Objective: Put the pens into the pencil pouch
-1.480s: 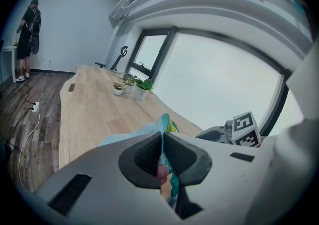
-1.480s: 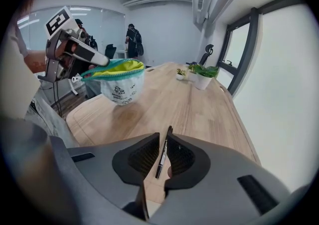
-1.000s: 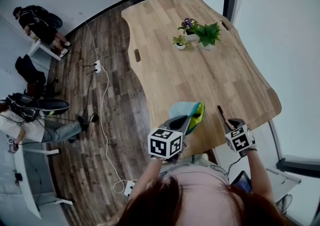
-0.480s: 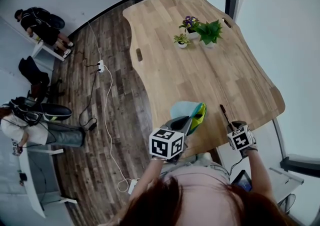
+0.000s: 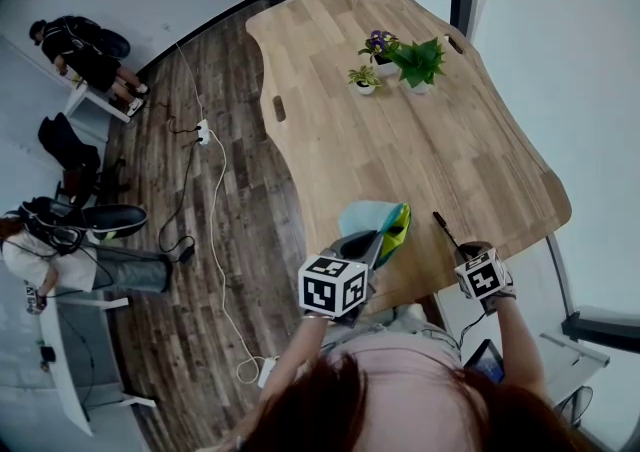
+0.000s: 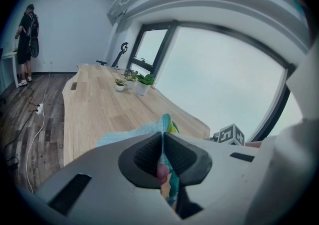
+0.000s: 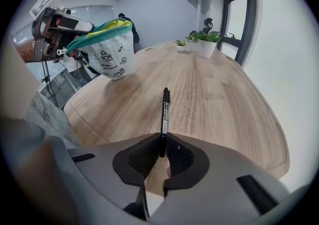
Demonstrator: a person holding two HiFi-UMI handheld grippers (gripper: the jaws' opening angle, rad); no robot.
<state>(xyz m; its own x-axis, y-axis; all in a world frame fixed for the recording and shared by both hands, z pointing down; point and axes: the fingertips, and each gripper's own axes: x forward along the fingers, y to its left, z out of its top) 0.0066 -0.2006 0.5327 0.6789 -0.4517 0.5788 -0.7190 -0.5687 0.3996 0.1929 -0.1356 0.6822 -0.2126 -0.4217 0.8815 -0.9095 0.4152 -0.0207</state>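
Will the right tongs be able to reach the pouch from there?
Probably yes. The right tongs have just been closing on the black pen, the left tongs hold the pouch up nearby, mouth open, and only bare table lies between.

The left gripper (image 6: 163, 144) pinches the pencil pouch (image 6: 144, 130) by its teal edge; beyond, 3 potted plants (image 6: 143, 81) stand on the wooden table (image 6: 99, 104).

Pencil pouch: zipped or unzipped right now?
Unzipped. In the right gripper view the pencil pouch gapes along its teal zipper, yellow lining showing; the left hand-held gripper pinches its rim, holding it up.
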